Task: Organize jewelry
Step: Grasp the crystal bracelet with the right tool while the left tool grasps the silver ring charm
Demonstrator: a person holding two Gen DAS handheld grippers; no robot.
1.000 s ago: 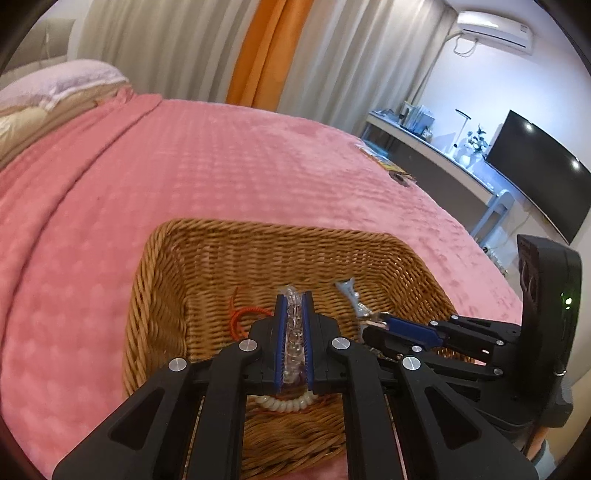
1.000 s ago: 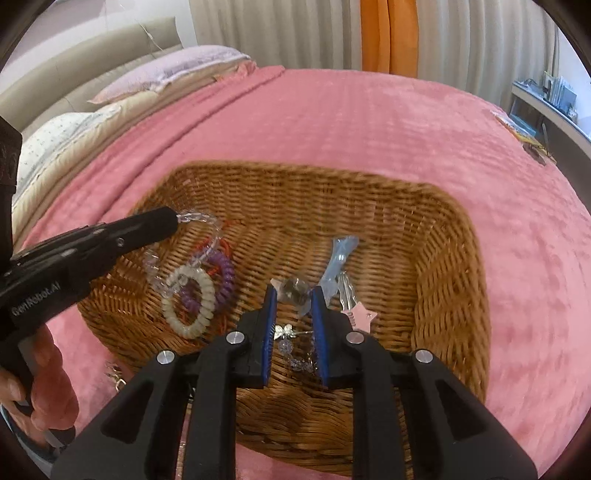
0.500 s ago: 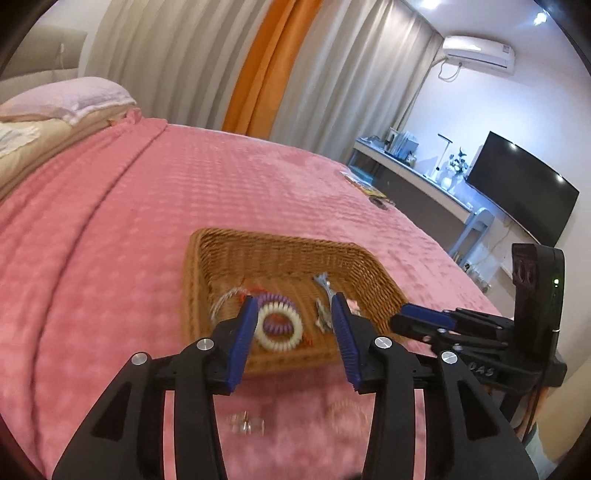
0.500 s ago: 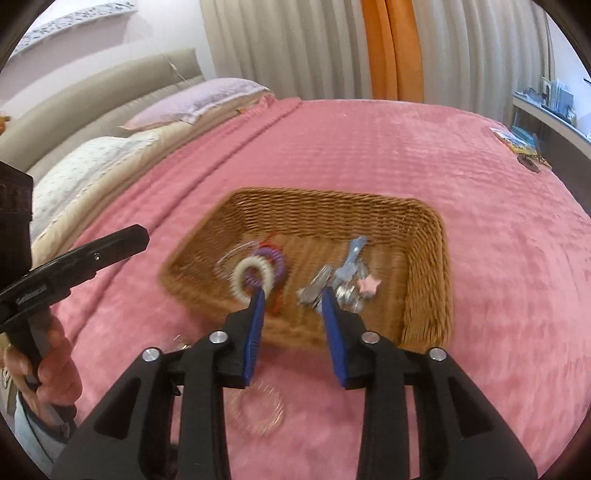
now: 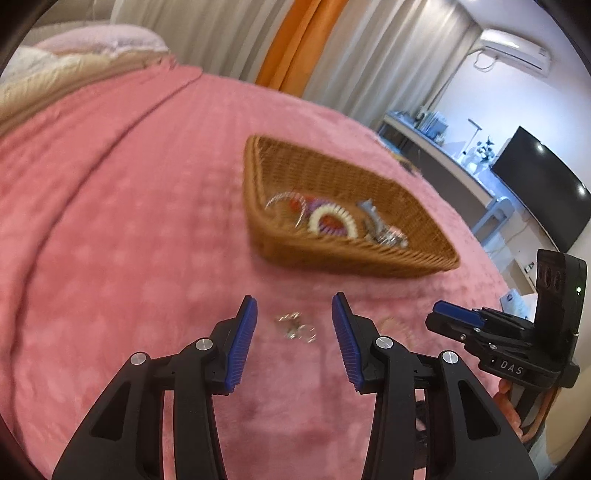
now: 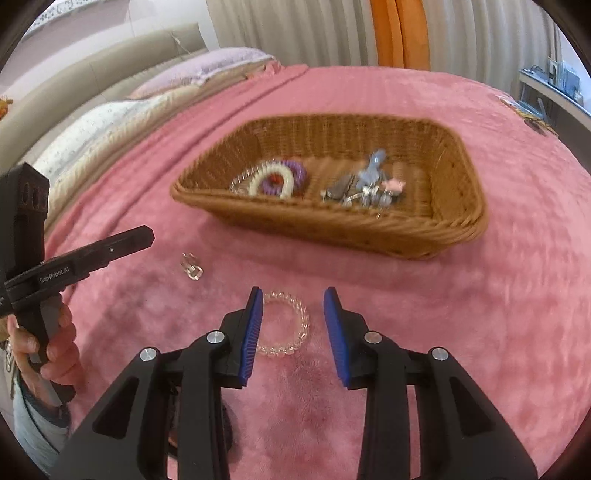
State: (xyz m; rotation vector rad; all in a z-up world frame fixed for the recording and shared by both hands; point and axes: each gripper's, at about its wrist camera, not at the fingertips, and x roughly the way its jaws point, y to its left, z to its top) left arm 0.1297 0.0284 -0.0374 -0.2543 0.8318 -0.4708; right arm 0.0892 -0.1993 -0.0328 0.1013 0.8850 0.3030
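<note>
Two grippers are held low over the pink bedspread (image 6: 480, 295), both with their blue-padded jaws spread apart and nothing between the pads. The left gripper (image 5: 294, 317) is framed around a small clear clip (image 5: 295, 328), which is seen lying on the bedspread in the gap between the fingers, touched by neither pad. In the right wrist view the same clip (image 6: 191, 267) is found just beyond the tip of the left gripper (image 6: 140, 238), whose handle is gripped by a hand (image 6: 44, 343) at the left edge.

The right gripper (image 6: 293, 306) is set over a clear beaded bracelet (image 6: 284, 323); the bracelet lies flat on the bedspread, partly hidden behind the left-hand pad and apart from the right-hand one. From the left wrist view the right gripper (image 5: 454, 314) is seen from the side, and the bracelet is only a blur beside it.

Farther out, a wicker basket (image 6: 458, 155) is placed on the bedspread, well apart from both loose pieces. Inside it, coiled hair ties (image 6: 275, 179) in white and purple are piled at one end, and a cluster of hair clips (image 6: 369, 184), blue, silver and pink, is gathered nearer the other. Pillows (image 6: 122, 122) are stacked at the head of the bed, and curtains (image 6: 314, 29) are hung behind.
</note>
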